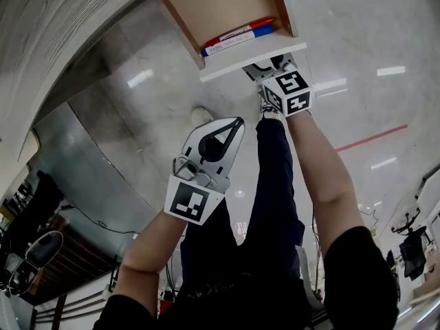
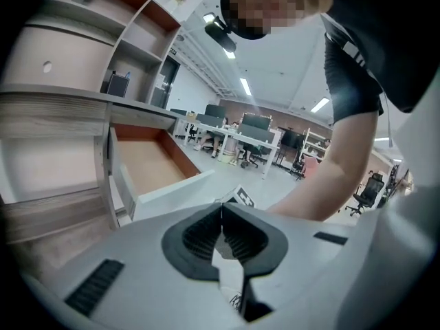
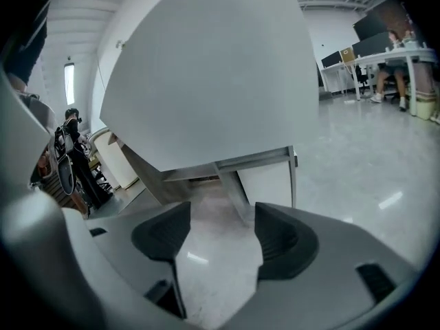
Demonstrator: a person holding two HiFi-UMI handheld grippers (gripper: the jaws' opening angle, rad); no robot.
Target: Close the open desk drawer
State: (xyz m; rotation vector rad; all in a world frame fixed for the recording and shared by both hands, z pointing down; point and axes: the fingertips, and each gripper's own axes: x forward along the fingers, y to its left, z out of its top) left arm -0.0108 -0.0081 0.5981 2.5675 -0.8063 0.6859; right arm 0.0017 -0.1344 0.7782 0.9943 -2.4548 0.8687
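Desk drawer (image 1: 251, 55) stands open, right claw (image 3: 222, 215) spread wide and empty near its front, left claw (image 2: 221, 210) clamped together.

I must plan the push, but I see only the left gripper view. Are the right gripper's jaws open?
Observer: Yes. The right gripper is open, with nothing between its jaws.
Operator: Where is it?
Observer: In the head view it is at the front of the drawer. I cannot tell whether it touches.
Operator: Is the drawer empty?
Observer: No. A red pen and a blue pen lie just behind the front.
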